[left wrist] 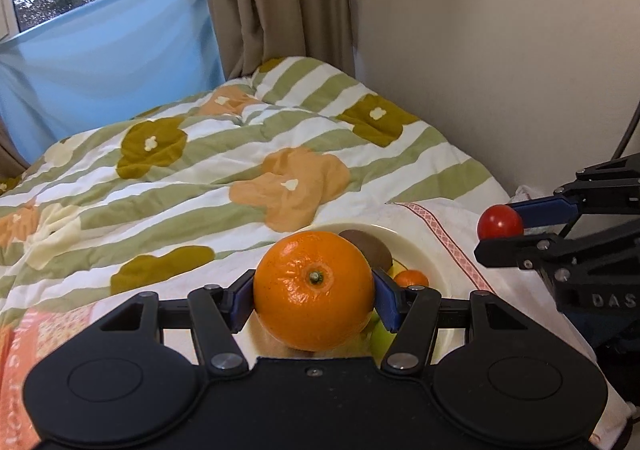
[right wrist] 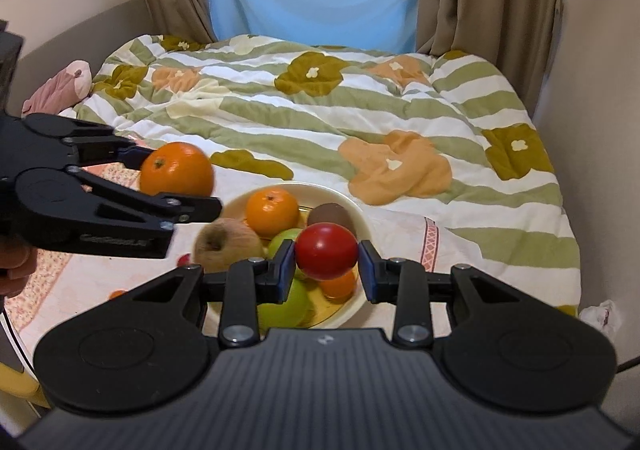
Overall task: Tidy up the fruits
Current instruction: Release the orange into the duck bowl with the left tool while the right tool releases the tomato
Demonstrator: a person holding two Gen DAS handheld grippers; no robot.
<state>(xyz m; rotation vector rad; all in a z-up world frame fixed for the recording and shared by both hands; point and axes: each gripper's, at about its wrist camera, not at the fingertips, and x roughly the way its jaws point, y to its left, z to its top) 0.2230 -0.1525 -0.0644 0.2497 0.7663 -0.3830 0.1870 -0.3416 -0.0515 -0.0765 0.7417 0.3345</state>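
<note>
In the left wrist view, a large orange (left wrist: 314, 291) is seen clamped between the blue pads of the left tool (left wrist: 314, 296), stem end facing the camera, and held above the near rim of a cream bowl (left wrist: 420, 250). Behind the orange, a brown kiwi (left wrist: 370, 248) and a small mandarin (left wrist: 412, 278) are partly visible in the bowl. The bowl is set on a white cloth (left wrist: 452, 222) spread over the flowered quilt (left wrist: 200, 178) of the bed. At the right edge, the right tool (left wrist: 502, 228) is shown closed on a red tomato (left wrist: 500, 221), held well above the cloth.

In the right wrist view, the tomato (right wrist: 326, 251) is gripped between the pads of the right tool (right wrist: 326, 262), directly over the bowl (right wrist: 352, 210). Beneath and around it, a mandarin (right wrist: 272, 211), the kiwi (right wrist: 332, 215), green fruit (right wrist: 286, 300) and a smaller orange fruit (right wrist: 340, 285) are seen inside the bowl. A brownish apple-like fruit (right wrist: 226, 244) is seen at the bowl's left rim; whether it lies inside cannot be told. At the left, the left tool (right wrist: 176, 180) is shown with the large orange (right wrist: 178, 169) held in it, raised just beside the bowl.
</note>
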